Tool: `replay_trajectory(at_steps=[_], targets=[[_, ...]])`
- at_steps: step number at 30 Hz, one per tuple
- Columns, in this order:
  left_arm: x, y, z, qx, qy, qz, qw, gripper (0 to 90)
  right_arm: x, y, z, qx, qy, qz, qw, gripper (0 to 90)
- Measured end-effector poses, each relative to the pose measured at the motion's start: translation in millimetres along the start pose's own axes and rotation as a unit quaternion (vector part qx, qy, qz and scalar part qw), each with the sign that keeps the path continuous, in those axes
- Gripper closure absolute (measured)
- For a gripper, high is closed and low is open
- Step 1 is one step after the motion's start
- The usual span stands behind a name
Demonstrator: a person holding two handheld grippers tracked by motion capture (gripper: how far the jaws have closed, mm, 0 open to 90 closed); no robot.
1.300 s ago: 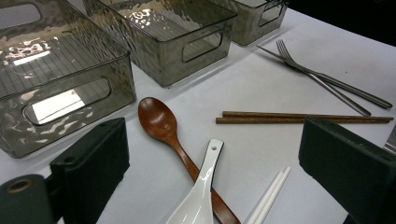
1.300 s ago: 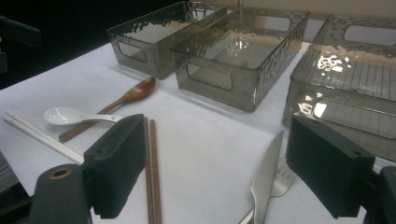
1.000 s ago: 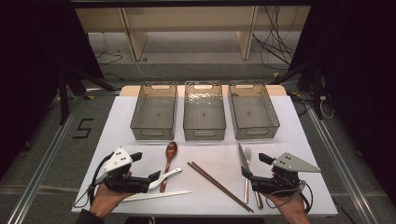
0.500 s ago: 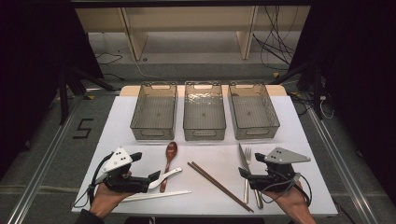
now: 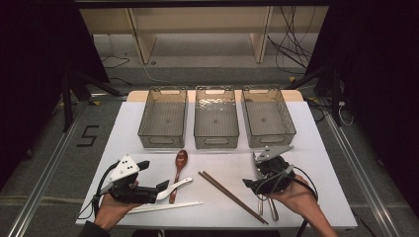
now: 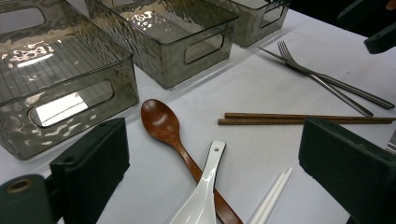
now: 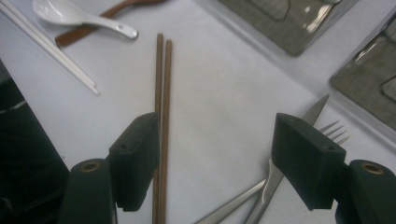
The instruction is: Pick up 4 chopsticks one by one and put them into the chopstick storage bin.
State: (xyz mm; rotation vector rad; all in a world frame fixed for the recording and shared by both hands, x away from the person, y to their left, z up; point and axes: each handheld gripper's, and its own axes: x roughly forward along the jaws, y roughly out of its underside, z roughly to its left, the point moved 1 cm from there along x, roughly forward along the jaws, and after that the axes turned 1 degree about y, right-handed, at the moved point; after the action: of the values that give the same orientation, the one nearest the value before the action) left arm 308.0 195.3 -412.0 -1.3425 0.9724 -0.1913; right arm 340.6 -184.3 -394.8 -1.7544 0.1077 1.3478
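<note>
White table (image 5: 316, 148) at the frame's lower half: right gripper (image 7: 215, 163), its wide jaws just narrowing on nothing, hovers between chopsticks (image 7: 161, 93) and knife (image 7: 275, 172); left gripper (image 6: 210, 172) gapes empty.

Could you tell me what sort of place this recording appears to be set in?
Probably a lab recording station, not a kitchen: a white table stands on a bare floor with loose cables behind it, three empty clear bins sit in a row, and cutlery such as the brown chopsticks lies ready for sorting.
</note>
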Motion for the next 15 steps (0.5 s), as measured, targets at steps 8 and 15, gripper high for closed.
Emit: replay_trajectory(at_steps=[8, 15], targets=[[0.0, -0.1, 0.4, 0.001, 0.0, 0.0, 1.0, 7.9, 26.7, -8.2, 5.8, -0.023, -0.022, 0.077, 0.9965, 41.0], [-0.3, -0.4, 1.1, 0.003, 0.0, 0.001, 1.0, 7.9, 49.6, -4.9, 13.1, -0.035, -0.034, 0.127, 0.9907, 47.1]])
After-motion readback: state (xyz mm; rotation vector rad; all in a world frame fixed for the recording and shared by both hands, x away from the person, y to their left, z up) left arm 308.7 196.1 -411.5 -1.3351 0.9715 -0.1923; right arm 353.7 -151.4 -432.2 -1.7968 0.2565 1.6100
